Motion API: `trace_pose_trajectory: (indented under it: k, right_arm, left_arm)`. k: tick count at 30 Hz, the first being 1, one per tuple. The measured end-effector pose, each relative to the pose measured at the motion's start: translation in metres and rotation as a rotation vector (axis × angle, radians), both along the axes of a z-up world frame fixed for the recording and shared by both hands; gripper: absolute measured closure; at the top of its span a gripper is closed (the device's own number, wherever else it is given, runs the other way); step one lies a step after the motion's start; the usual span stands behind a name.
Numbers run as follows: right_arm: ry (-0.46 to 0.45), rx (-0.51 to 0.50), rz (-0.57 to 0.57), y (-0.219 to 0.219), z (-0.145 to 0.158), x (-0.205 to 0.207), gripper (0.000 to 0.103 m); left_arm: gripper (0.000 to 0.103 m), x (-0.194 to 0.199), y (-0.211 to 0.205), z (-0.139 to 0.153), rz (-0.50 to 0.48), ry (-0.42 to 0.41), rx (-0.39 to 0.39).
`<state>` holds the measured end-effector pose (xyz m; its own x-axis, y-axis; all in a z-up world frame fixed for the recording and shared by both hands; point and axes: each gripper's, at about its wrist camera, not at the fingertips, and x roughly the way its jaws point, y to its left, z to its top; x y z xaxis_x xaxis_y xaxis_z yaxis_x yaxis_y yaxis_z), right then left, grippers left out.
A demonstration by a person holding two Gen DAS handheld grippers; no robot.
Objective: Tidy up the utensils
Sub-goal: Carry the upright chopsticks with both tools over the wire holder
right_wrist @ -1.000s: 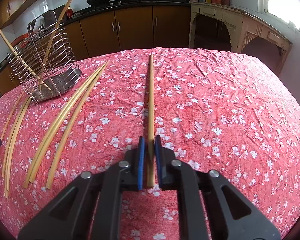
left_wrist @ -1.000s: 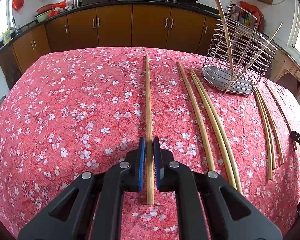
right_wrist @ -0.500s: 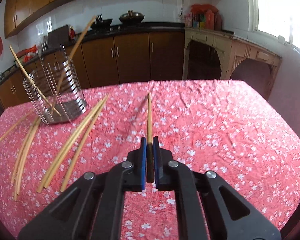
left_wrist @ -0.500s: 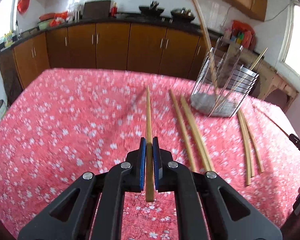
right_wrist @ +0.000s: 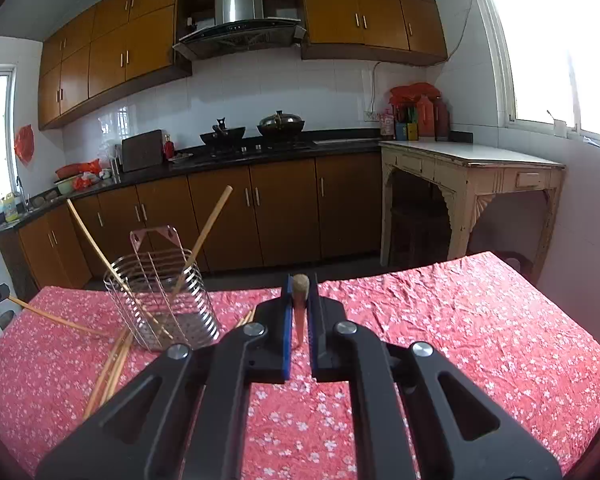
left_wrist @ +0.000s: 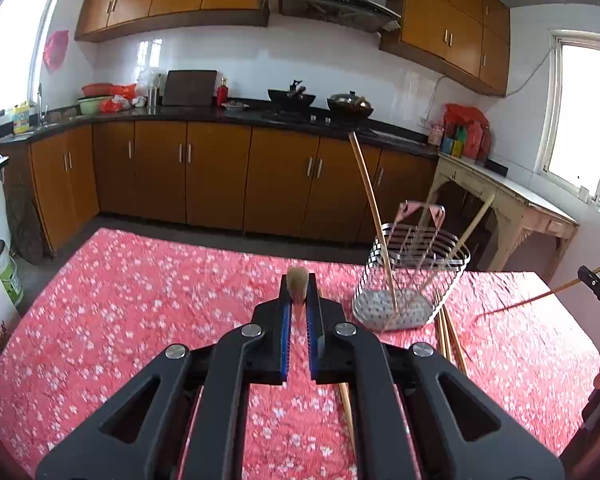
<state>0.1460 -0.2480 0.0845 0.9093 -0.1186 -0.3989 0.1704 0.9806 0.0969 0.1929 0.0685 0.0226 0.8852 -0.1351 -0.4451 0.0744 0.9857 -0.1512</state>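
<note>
Only the right wrist view shows the side table (right_wrist: 476, 160).

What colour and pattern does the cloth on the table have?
The tablecloth is red-pink, scattered with small white flowers. It shows best in the right wrist view.

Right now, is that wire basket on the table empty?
Not empty. The wire basket stands upright with two chopsticks leaning in it, tops sticking out above the rim.

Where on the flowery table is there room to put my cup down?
The red tablecloth is bare left of the wire holder, and in the right wrist view bare again on the window side. It is crowded around the holder, where loose chopsticks lie.
</note>
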Motion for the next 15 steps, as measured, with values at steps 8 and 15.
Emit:
trace_pose_trajectory:
  k: [8, 15]
  right_arm:
    - [-0.005, 0.026, 0.015, -0.005, 0.013, 0.018, 0.096]
    - [-0.005, 0.076, 0.042, -0.009, 0.012, 0.022, 0.096]
  left_arm:
    - [0.097, 0.006, 0.001, 0.015, 0.022, -0.038, 0.015]
    - [0.097, 0.008, 0.000, 0.015, 0.027, -0.047, 0.009]
